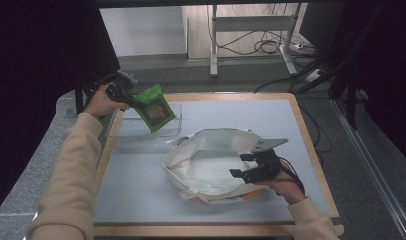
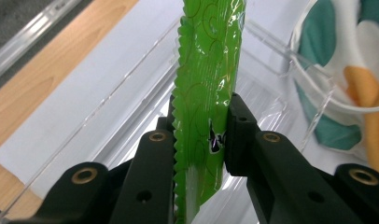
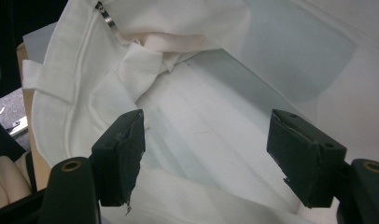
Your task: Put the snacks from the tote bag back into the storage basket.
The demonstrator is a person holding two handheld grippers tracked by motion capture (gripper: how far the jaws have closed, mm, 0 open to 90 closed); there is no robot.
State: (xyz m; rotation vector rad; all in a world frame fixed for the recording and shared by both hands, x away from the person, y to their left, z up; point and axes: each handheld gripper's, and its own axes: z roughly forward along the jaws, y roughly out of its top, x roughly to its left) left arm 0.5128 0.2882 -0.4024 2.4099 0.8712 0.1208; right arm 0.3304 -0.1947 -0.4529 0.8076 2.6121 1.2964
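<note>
The left gripper (image 1: 133, 100) is clamped on a green snack packet (image 1: 154, 107), holding it up at the far left of the table (image 1: 141, 200), above a clear plastic bin (image 1: 173, 131). In the left gripper view the two black jaws press on either face of the packet (image 2: 206, 93), close to its serrated edge, and the packet rises straight up between them with the bin's transparent walls (image 2: 127, 116) behind it.

A white cloth bag (image 1: 191, 172) lies open in the middle of the table, its mouth turned upward, just to the right of the bin. The right gripper (image 1: 241, 166) sits at the bag's near right rim. In the right gripper view its jaws stand wide apart, with the bag's pale inner lining (image 3: 206, 135) between them and a fold of cloth (image 3: 187, 200) low in front; whether either pad touches the fabric is hard to tell from this angle, but nothing is pinched.

A patterned patch of teal and orange (image 2: 355, 84) shows beyond the bin in the left gripper view.
</note>
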